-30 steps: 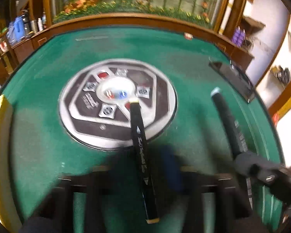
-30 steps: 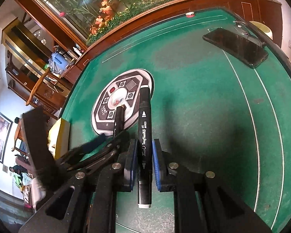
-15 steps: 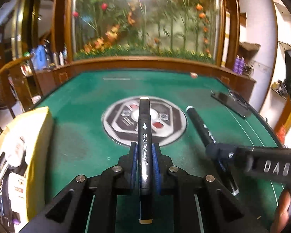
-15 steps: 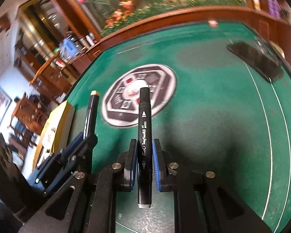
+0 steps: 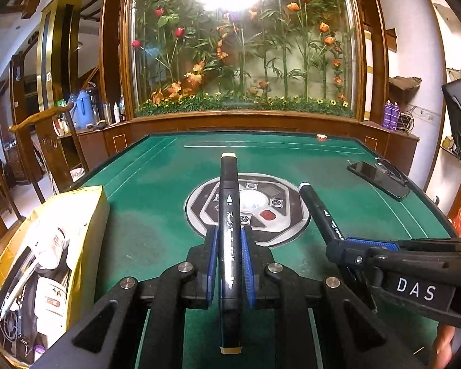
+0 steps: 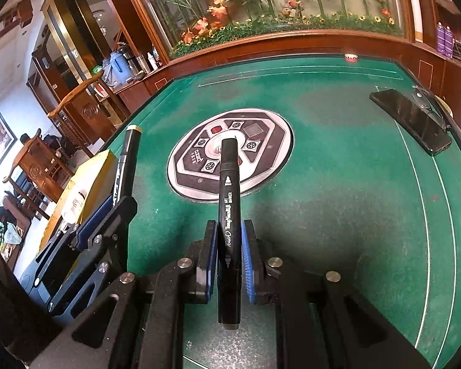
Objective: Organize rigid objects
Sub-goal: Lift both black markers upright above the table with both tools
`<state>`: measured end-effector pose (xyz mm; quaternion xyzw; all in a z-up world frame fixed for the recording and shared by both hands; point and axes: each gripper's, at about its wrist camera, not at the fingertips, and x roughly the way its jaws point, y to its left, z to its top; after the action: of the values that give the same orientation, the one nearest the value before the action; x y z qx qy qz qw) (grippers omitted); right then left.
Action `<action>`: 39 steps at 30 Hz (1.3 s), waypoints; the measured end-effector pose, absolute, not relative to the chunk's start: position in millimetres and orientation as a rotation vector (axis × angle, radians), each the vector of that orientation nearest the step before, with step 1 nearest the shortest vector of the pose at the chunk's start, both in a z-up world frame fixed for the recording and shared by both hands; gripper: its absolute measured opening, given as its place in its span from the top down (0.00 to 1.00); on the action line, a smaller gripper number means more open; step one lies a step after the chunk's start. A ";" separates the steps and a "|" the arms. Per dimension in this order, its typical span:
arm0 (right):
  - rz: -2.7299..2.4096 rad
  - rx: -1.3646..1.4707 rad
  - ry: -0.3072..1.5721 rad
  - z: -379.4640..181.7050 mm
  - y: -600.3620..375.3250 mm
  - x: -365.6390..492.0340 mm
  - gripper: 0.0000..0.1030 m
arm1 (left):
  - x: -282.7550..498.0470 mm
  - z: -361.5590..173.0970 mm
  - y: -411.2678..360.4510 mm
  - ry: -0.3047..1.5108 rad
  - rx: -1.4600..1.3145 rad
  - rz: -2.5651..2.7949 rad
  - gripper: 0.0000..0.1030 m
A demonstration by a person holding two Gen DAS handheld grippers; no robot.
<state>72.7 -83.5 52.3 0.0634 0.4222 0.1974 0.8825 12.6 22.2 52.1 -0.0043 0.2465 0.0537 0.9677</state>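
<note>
My left gripper (image 5: 229, 264) pinches black cream-capped marker (image 5: 229, 215), right gripper (image 6: 229, 263) pinches black marker (image 6: 229, 215); both axes forward; yellow open box (image 5: 89, 215) lies left, nearer left hand.

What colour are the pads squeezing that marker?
Blue pads grip the black marker; the right wrist view shows it best.

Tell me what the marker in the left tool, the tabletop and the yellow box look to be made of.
Marker: apparently hard plastic, glossy black, printed white lettering and light glints. Tabletop: likely felt or similar cloth, matte green, worn in patches. Yellow box: probably cardboard with a slight sheen; folded open flaps suggest it.
</note>
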 end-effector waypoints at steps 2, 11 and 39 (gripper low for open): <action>0.411 0.132 0.877 52.1 -82.1 71.2 0.86 | 12.3 52.4 21.8 0.498 -0.008 0.110 0.86; 0.410 0.126 0.876 52.0 -79.9 70.6 0.86 | 11.3 53.0 16.6 0.488 0.008 0.114 0.86; 0.416 0.113 0.874 52.0 -79.8 72.9 0.86 | 9.6 54.5 10.4 0.477 0.021 0.118 0.86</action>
<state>72.9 -79.8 52.0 0.0545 0.4199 0.1998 0.8836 9.6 10.4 54.5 0.0104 0.2359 0.0583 0.9700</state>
